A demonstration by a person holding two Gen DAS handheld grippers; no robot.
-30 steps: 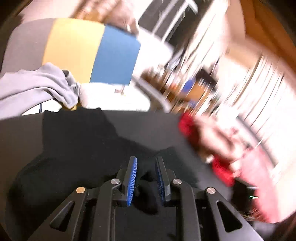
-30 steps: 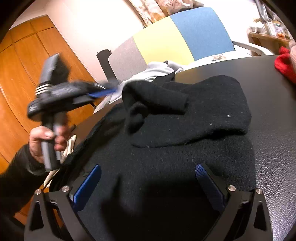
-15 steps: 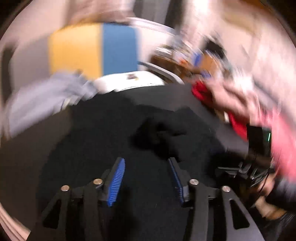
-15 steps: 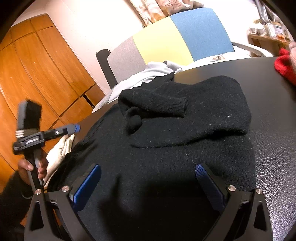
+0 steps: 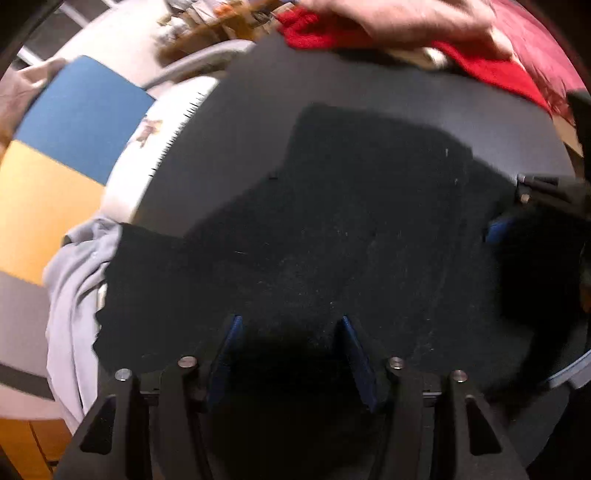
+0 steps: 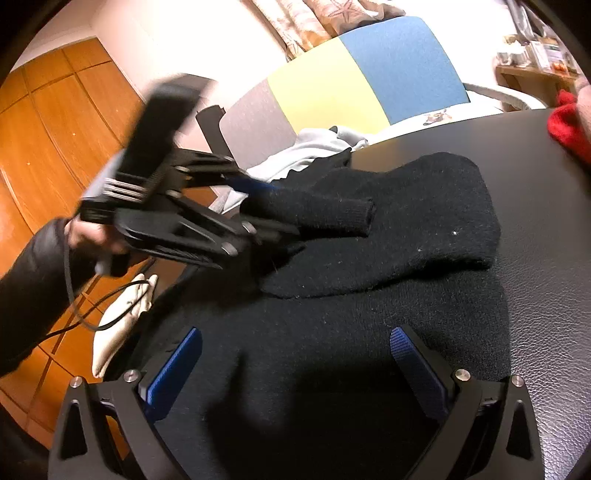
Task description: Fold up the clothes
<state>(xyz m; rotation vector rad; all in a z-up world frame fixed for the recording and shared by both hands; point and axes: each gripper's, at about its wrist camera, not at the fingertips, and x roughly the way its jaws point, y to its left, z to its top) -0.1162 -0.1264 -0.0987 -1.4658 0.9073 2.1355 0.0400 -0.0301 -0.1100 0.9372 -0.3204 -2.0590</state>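
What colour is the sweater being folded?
Black; the sweater shows best in the right wrist view.

Dark leather-grained tabletop [image 6: 546, 280]; behind it a chair back [image 6: 354, 88] panelled grey, yellow, blue; orange wooden cupboard doors [image 6: 55, 122] left, white wall [image 6: 177, 40], patterned curtain [image 6: 317, 14], cluttered shelf [image 6: 535, 62] far right.

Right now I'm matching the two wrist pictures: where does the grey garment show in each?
Left wrist: grey garment at the left edge, beside the black sweater.
Right wrist: it lies upper centre, behind the sweater.
Shared landmark: the yellow and blue chair back, just behind the garment in both.
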